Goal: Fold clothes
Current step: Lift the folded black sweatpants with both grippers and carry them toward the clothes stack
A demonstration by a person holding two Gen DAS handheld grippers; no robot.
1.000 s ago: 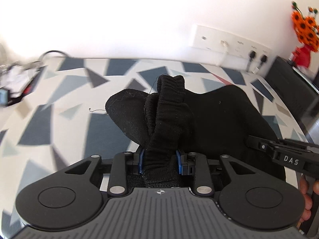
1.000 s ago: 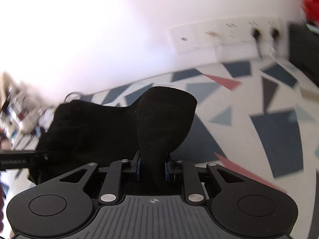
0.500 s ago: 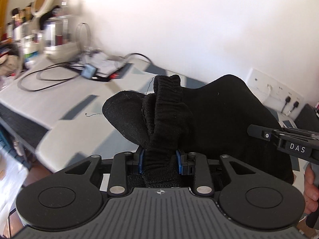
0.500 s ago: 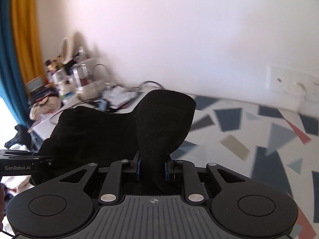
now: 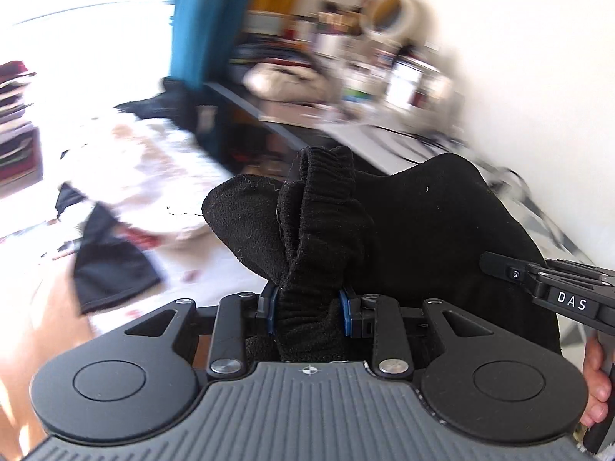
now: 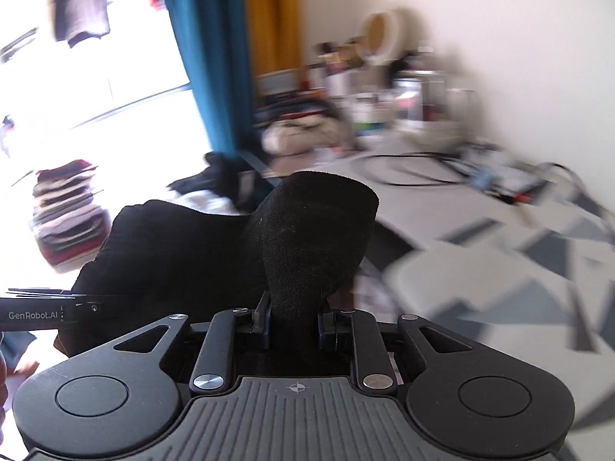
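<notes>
The black fleece garment (image 5: 442, 230) hangs between the left gripper (image 5: 307, 307) and the right gripper (image 6: 294, 320), each clamped on one end. Behind it, a cluttered grey table (image 6: 442, 211) stands against the white wall (image 6: 499, 57); a stack of folded clothes (image 6: 65, 211) lies left.

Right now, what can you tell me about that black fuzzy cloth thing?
The black garment looks like soft, fuzzy fleece with a ribbed elastic band. It is bunched and held up in the air between both grippers: the left gripper pinches the ribbed edge, the right gripper pinches a plain fold.
</notes>
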